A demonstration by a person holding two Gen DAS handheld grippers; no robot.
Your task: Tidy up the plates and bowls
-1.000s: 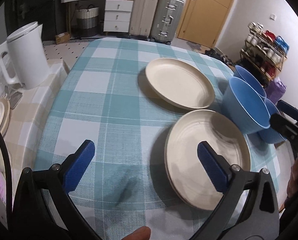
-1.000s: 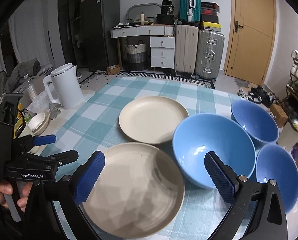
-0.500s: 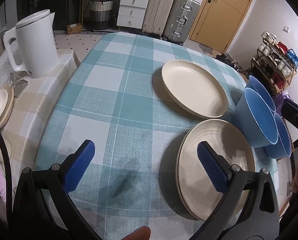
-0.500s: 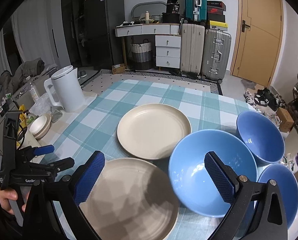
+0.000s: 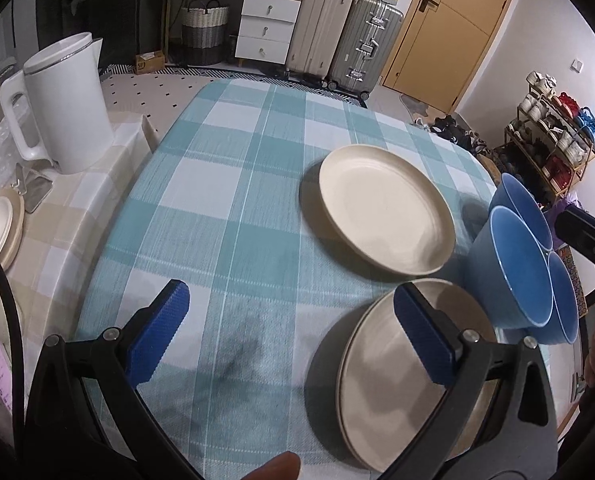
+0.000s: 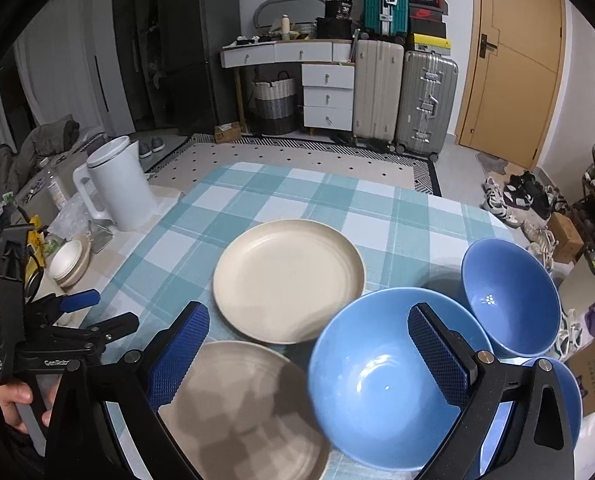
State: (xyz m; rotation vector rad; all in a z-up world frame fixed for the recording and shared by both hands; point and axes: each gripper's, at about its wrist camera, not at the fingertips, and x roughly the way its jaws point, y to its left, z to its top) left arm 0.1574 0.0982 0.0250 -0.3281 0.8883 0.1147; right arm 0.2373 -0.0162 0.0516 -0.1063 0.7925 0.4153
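Both claws raised; right view adds third bowl (image 6: 509, 294).

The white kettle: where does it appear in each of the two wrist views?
Left wrist view: the white kettle stands at the upper left, on the beige checked cloth beside the table.
Right wrist view: it stands left of centre, smaller.
Shared landmark: the far cream plate on the teal checked cloth.

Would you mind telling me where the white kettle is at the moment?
The white kettle stands off the checked tablecloth, on the beige-checked surface at the table's far left, in both views. Its nearest dish neighbour is the far cream plate, to its right.
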